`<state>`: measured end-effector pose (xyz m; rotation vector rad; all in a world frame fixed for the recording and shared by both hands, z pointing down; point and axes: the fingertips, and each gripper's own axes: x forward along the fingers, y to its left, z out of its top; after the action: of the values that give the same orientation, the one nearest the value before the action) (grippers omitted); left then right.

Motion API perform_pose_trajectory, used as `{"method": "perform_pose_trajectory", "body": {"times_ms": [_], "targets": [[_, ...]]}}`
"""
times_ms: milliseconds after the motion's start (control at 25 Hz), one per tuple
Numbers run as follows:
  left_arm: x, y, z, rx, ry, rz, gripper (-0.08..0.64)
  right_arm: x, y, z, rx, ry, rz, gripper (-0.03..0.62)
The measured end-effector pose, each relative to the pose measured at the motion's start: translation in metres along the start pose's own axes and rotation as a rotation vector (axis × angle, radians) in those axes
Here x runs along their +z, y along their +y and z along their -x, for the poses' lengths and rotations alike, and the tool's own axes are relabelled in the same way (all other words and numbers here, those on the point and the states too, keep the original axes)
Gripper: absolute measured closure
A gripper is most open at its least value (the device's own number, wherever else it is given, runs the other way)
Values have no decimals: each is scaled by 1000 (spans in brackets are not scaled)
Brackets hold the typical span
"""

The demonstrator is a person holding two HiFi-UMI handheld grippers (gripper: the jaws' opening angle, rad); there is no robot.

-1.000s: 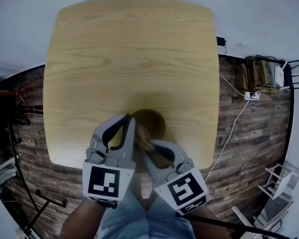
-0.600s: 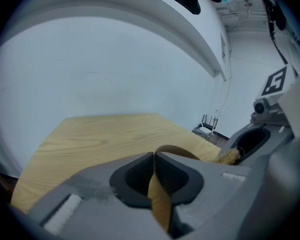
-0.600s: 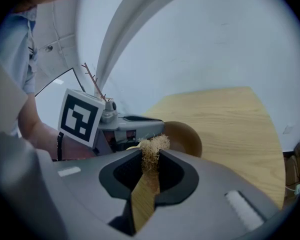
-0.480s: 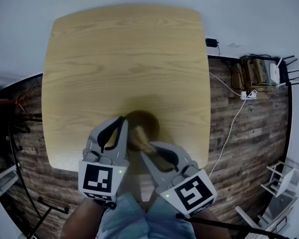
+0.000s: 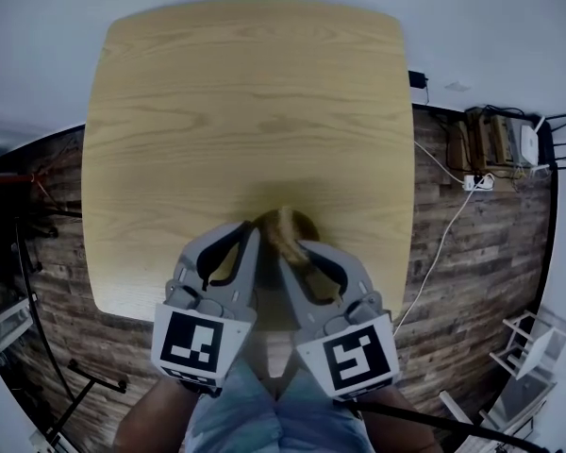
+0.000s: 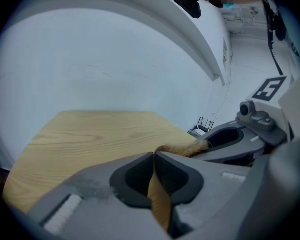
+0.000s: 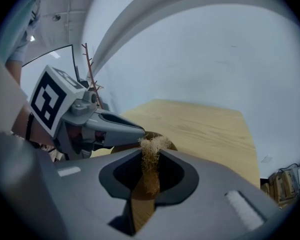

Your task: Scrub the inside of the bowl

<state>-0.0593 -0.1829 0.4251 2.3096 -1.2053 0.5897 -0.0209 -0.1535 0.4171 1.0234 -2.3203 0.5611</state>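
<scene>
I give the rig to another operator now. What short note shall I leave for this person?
Left claw: shut on the rim of the brown wooden bowl, steadying it near the front edge of the light wooden table.
Right claw: shut on the straw-coloured fibre scrubber, at the bowl's mouth.
Done: both grips made.
Left: scrub the inside; how much is already scrubbed cannot be seen.

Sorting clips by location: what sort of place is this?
Probably a test room or studio, not a kitchen: a lone wooden table on plank flooring, plain white walls, and a power strip with loose cables on the floor.
</scene>
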Motion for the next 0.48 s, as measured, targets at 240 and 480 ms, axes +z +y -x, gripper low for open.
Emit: {"method": "perform_pose_trajectory", "body": {"times_ms": [240, 480], "targets": [[5, -3, 2, -36, -14, -37, 528, 6, 20, -14, 61, -22, 49, 529], [2, 4, 3, -37, -7, 1, 528, 2, 35, -16, 195, 8, 69, 531]]}}
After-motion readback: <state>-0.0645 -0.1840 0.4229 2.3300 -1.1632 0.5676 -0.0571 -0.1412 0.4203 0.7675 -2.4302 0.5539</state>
